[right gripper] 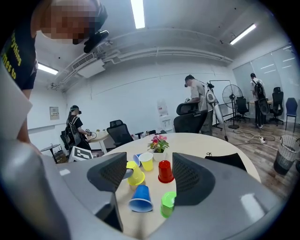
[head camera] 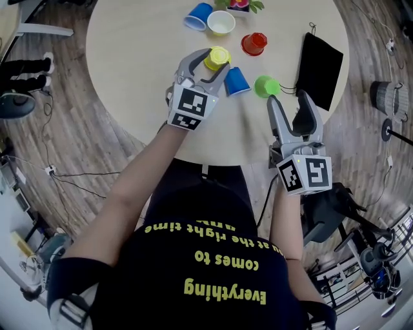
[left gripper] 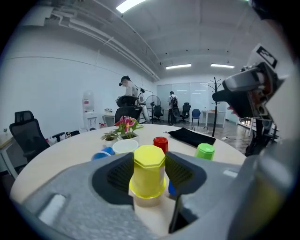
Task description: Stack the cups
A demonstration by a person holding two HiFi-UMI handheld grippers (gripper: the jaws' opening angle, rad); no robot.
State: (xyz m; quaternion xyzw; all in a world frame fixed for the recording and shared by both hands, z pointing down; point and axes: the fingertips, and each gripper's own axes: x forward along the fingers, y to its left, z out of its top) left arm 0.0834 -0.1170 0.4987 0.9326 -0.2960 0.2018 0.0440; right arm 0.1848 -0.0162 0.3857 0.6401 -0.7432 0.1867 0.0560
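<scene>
An upturned yellow cup [head camera: 217,58] stands between the jaws of my left gripper [head camera: 213,60], and both pads press on its sides [left gripper: 148,171]. In the right gripper view it leans a little [right gripper: 136,176]. Just right of it a blue cup [head camera: 236,81] lies on its side, then a green cup [head camera: 266,86] sits upside down. Farther back are a red cup [head camera: 253,43], an upright white cup [head camera: 221,22] and a second blue cup [head camera: 197,16]. My right gripper [head camera: 289,98] hangs open near the table's front edge, short of the green cup, with nothing between its fingers.
The round pale table [head camera: 129,77] also carries a flower pot [head camera: 239,5] at the back and a flat black pouch [head camera: 319,61] on the right. Office chairs and several people stand in the room beyond. A wire bin [head camera: 386,97] sits on the floor at the right.
</scene>
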